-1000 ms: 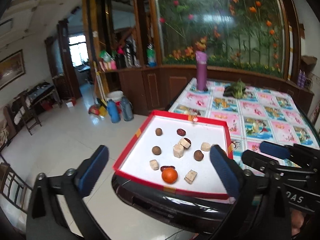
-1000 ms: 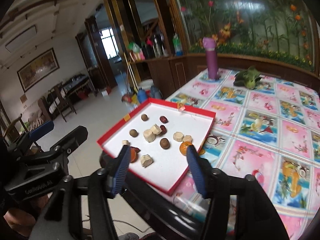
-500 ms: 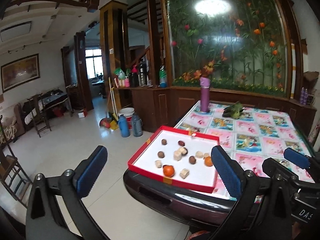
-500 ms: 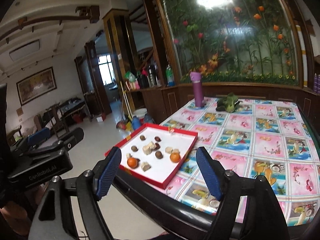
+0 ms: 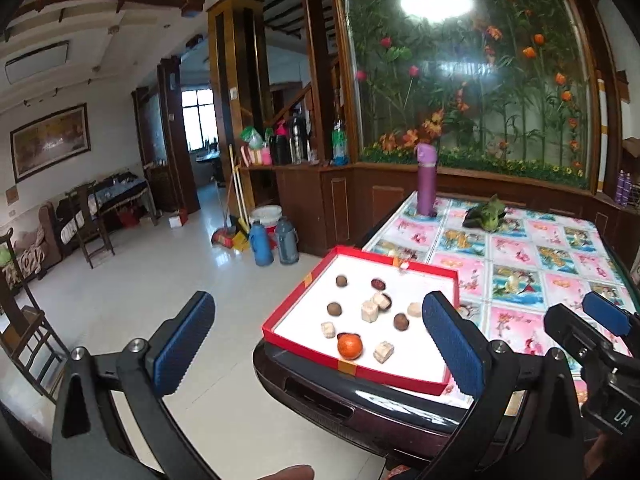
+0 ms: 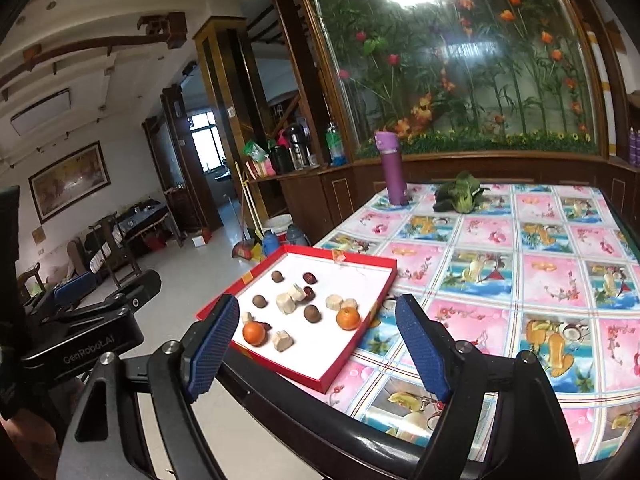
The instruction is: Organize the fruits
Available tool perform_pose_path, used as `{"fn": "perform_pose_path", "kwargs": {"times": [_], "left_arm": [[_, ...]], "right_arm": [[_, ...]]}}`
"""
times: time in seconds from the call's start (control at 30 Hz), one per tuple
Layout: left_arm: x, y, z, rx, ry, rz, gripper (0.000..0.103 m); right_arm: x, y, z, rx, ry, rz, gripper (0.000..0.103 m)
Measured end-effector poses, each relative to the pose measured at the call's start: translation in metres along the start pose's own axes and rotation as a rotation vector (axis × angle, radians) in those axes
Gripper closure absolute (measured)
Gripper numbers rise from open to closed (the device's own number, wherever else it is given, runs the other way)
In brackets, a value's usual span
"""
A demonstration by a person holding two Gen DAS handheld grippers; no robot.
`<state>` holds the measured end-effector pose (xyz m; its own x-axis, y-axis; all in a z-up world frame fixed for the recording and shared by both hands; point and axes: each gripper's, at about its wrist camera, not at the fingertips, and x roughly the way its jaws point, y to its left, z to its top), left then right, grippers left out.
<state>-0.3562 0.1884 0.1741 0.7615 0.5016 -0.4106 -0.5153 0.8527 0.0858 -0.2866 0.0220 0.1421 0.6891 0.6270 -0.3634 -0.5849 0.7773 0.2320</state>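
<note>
Both my tools, left tool (image 5: pixel 316 344) and right tool (image 6: pixel 316 344), are released and empty, the right's jaws just widened; I judge a pick comes next from the shallow red-rimmed white cardboard tray (image 6: pixel 362 338).

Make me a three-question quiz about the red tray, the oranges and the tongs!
1. Where is the red tray?
A. at the table's corner
B. on the floor
C. beside the purple bottle

2. How many oranges lie in it?
A. one
B. two
C. four

3. How are the right tongs?
A. shut on an orange
B. open and empty
C. shut on a bottle

Answers: 1 A, the tray sits at the near corner of the table. 2 B, one orange near the front, another at the right wall. 3 B, wide gap, nothing between.
</note>
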Motion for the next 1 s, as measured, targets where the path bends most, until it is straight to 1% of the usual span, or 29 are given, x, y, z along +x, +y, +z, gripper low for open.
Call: {"fn": "perform_pose_path", "kwargs": {"times": [0.13, 0.27, 0.47, 0.6, 0.77, 1.0], "left_arm": [[0.021, 0.003, -0.009, 0.006, 0.040, 0.032, 0.000], [0.036, 0.005, -0.014, 0.016, 0.078, 0.032, 0.000], [0.054, 0.012, -0.019, 0.001, 0.109, 0.025, 0.000], [0.064, 0.019, -0.021, -0.018, 0.120, 0.024, 0.000], [0.075, 0.022, -0.022, -0.009, 0.132, 0.028, 0.000], [0.086, 0.030, -0.018, -0.021, 0.140, 0.008, 0.000]], "right_arm": [[0.017, 0.002, -0.005, -0.002, 0.045, 0.004, 0.023], [0.032, 0.011, -0.011, -0.025, 0.085, 0.005, 0.023], [0.042, 0.014, -0.013, -0.045, 0.081, -0.033, 0.023], [0.046, 0.013, -0.012, -0.032, 0.070, -0.042, 0.023], [0.056, 0.019, -0.011, -0.042, 0.083, -0.052, 0.023], [0.067, 0.026, -0.008, -0.050, 0.084, -0.066, 0.023]]}}
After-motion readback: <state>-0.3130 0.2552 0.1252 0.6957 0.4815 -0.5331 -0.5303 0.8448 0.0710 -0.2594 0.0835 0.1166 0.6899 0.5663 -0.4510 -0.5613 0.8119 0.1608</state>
